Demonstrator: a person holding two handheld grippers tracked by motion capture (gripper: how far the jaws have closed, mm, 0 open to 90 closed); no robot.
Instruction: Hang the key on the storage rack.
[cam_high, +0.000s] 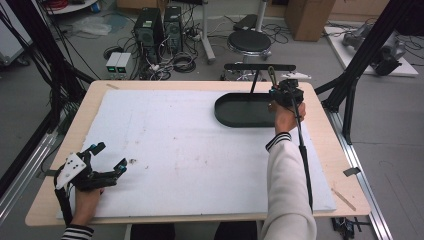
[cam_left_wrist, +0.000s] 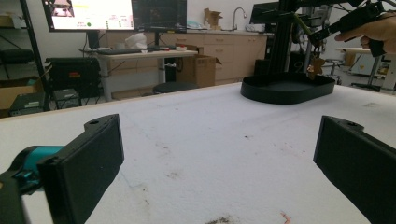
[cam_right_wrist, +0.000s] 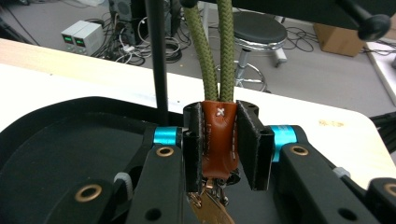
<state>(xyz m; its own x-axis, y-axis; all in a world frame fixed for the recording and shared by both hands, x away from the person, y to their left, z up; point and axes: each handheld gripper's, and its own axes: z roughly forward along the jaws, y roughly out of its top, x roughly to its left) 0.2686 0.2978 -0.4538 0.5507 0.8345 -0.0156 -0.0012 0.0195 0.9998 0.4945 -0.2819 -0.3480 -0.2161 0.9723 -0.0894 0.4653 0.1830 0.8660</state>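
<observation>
Jaws of the right gripper (cam_right_wrist: 219, 140) are pressed onto the brown leather tab (cam_right_wrist: 218, 140) of a key fob, pinching it from both sides; an olive cord loop (cam_right_wrist: 212, 46) rises straight up from the tab toward the black crossbar (cam_high: 260, 66) of a small stand, and a brass key (cam_right_wrist: 212, 210) hangs just below the pads. The fob's long axis is thus upright, cord above and key beneath, held over the far right part of the black oval tray (cam_high: 235, 111). Whether the loop is already hooked over the bar cannot be told. Jaws of the left gripper (cam_high: 107, 159) are spread wide and hold nothing, resting low at the near left of the white table mat (cam_high: 190, 150), well apart from the tray. Judged from this, the right hand (cam_high: 284, 117) alone is placed to act, and any coming move runs along the vertical line between bar and tray.
</observation>
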